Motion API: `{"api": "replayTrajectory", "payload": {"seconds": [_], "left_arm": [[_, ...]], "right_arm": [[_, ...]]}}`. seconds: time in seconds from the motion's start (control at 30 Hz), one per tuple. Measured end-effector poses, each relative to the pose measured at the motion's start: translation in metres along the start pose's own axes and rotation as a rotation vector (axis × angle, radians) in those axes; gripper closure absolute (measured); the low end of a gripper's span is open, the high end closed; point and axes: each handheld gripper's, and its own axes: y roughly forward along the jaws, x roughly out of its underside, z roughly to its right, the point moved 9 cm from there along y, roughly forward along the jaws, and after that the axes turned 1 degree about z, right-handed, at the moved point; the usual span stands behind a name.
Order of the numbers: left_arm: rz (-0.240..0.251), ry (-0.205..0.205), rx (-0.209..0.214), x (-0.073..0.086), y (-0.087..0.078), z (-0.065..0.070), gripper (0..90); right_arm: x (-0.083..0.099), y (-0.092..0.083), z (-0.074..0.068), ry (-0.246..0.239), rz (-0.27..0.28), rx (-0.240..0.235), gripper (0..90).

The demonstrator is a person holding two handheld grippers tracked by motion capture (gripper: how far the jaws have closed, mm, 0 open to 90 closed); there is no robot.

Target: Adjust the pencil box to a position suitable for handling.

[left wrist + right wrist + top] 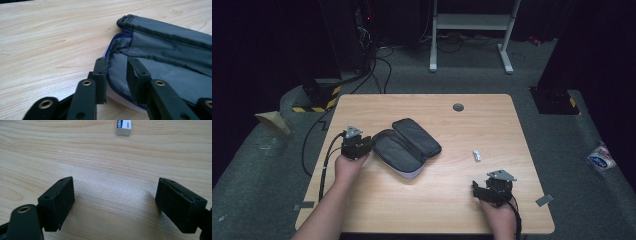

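The soft, light case point(407, 146) bends easily; left hand-held gripper point(117, 75) straddles its zipper rim at 9 o'clock, jaws not pinching; right hand-held gripper point(115, 205) gapes empty.

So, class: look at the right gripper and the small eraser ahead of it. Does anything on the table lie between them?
Nothing visible does. In the right gripper view, bare table runs from the open right gripper up to the eraser. The open pencil case lies off to the side, by the left gripper.
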Motion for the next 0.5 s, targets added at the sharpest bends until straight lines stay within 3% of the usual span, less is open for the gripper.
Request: {"api": "replayTrajectory", "payload": {"seconds": [0.2,0.4,0.5], "left_arm": [[0.001,0.0,0.028,0.004,-0.003,0.006,82.7],[0.008,0.018,0.049,0.015,-0.009,0.014,85.0],[0.018,0.043,0.072,0.024,-0.017,0.026,84.9]], "right_arm": [[0.0,0.0,0.0,0.0,0.0,0.0,15.3],[0.0,0.0,0.0,0.0,0.0,0.0,15.3],[0.0,0.0,0.0,0.0,0.0,0.0,15.3]]}}
